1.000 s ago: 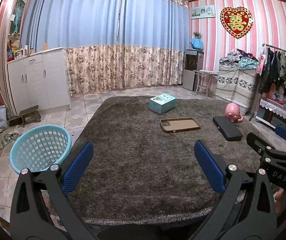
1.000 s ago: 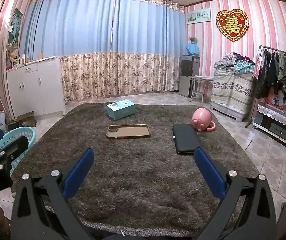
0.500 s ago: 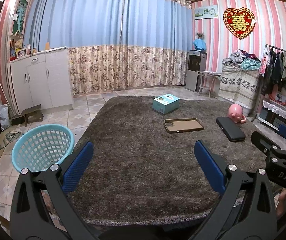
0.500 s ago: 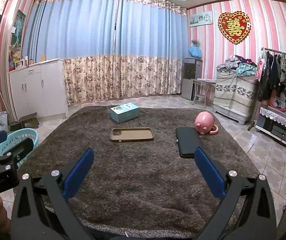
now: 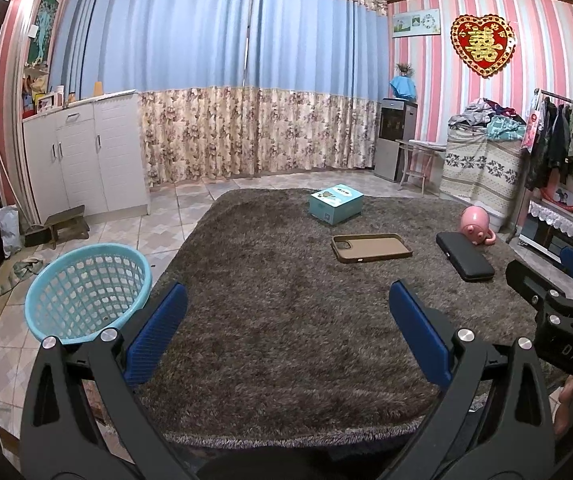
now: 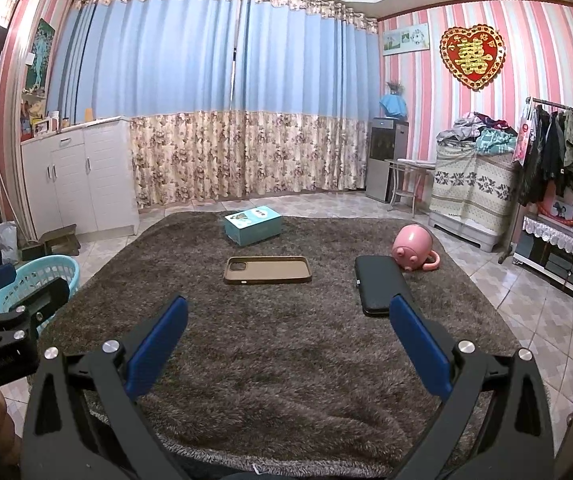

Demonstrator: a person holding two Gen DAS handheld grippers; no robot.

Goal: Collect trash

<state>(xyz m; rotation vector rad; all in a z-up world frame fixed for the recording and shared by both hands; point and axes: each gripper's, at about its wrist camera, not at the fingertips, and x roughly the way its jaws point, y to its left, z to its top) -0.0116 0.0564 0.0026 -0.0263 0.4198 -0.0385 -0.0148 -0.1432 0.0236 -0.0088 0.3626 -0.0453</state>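
On the grey shag rug (image 5: 286,320) lie a teal box (image 5: 336,203), a brown phone case (image 5: 370,247), a black flat case (image 5: 464,255) and a pink pig-shaped toy (image 5: 475,225). The same items show in the right wrist view: the box (image 6: 253,225), the phone case (image 6: 268,269), the black case (image 6: 379,290) and the pig (image 6: 412,247). A light-blue mesh basket (image 5: 86,292) stands on the tiles left of the rug. My left gripper (image 5: 286,320) and right gripper (image 6: 286,322) are both open and empty, held above the rug's near edge.
White cabinets (image 5: 82,164) and a small stool (image 5: 66,224) stand at the left wall. A clothes rack (image 5: 566,148), a covered stack (image 5: 482,172) and a water dispenser (image 5: 396,136) line the right side. Tiled floor surrounds the rug.
Both views have shifted slightly, with the rug items sitting a little lower and further right in frame. Both grippers stay open and empty.
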